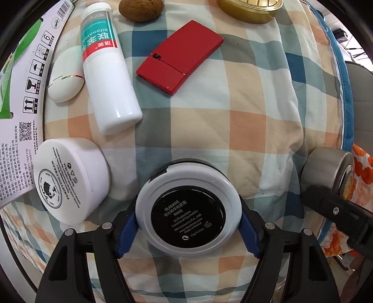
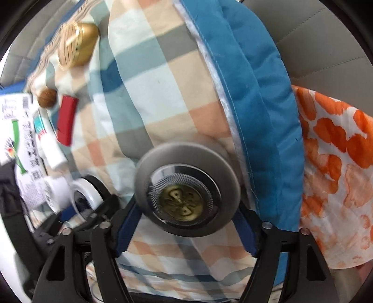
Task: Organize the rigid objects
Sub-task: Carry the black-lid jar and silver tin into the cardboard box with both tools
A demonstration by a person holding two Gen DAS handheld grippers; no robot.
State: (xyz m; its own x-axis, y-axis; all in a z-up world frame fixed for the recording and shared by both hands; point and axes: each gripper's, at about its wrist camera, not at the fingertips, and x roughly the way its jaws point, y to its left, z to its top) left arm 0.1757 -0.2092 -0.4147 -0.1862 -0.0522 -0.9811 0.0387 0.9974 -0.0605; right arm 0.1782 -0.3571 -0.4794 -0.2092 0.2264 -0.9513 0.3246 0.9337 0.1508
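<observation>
A round white-rimmed compact with a black label sits bottom-up between the blue pads of my left gripper, which is shut on its sides, low over the checked cloth. It shows again at the lower left of the right wrist view, compact. A grey round shaver head with a brass centre lies between the pads of my right gripper. It is blurred like the cloth behind it, and the jaws stand just off its rim, open. The shaver rests at the cloth's right edge.
A white cream jar, a white bottle, a white oval case, a red flat case, a walnut and a gold tin lie on the cloth. A printed carton borders the left. Blue padding and orange-patterned fabric lie right.
</observation>
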